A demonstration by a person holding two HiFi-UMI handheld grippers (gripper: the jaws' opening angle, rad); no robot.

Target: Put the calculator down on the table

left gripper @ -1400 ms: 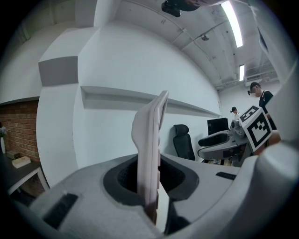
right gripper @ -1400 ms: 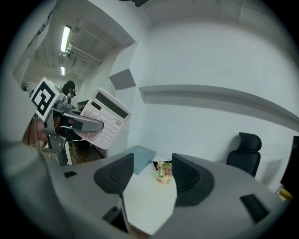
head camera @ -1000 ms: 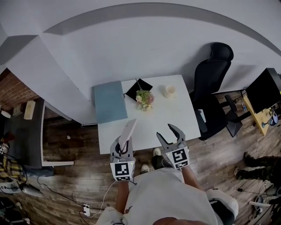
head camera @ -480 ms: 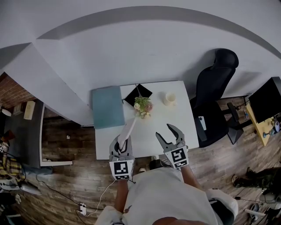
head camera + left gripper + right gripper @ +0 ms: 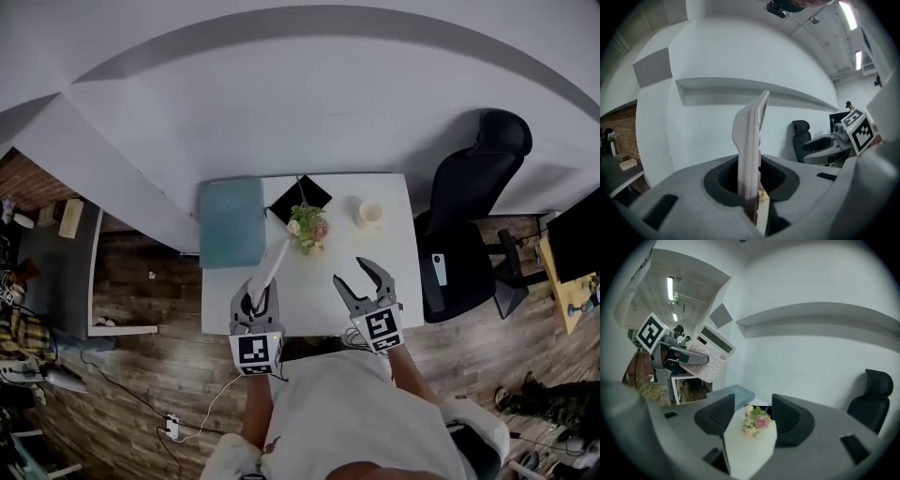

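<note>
A white calculator (image 5: pixel 273 267) stands on edge in my left gripper (image 5: pixel 262 294), which is shut on its lower end. It tilts up and forward over the near edge of the white table (image 5: pixel 323 274). In the left gripper view the calculator (image 5: pixel 751 140) rises edge-on between the pads. The right gripper view shows its keypad face (image 5: pixel 710 357) held up at the left. My right gripper (image 5: pixel 360 278) hovers over the table's near edge, to the right of the left one. Its jaws are closing with nothing between them.
On the table lie a grey-blue pad (image 5: pixel 232 222) at the left and a black item (image 5: pixel 302 196) at the back. There is also a small flower bunch (image 5: pixel 307 228) and a pale cup (image 5: pixel 370 213). A black office chair (image 5: pixel 473 211) stands to the right.
Both grippers moved forward from in front of the table to over its near edge, the calculator still in the left one. The right jaws narrowed slightly.
</note>
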